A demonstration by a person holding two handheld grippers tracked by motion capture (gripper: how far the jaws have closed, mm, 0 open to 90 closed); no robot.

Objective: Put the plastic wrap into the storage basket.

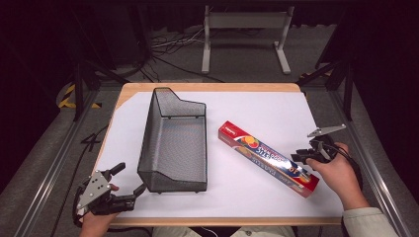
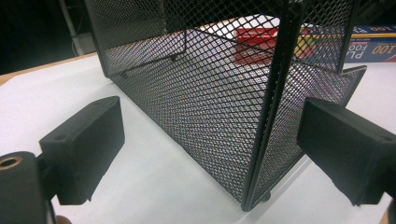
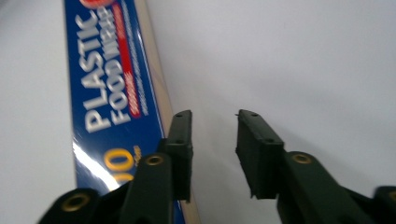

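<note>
Plastic wrap box lying diagonally on the white-covered desk, just right of the black mesh basket, near end close to the right tool. Probably to be lifted and put into the basket.

Possible problems: long, smooth box, so a grip near one end could let it tilt or slip out; in the right gripper view, jaws standing beside the box edge, not across it, so closing now would catch only air or push the box away. Also a risk of knocking the light basket if not steadied.

Right tool partly open, holding nothing. Left tool wide open, empty, near corner of the basket between the jaws without touching.
</note>
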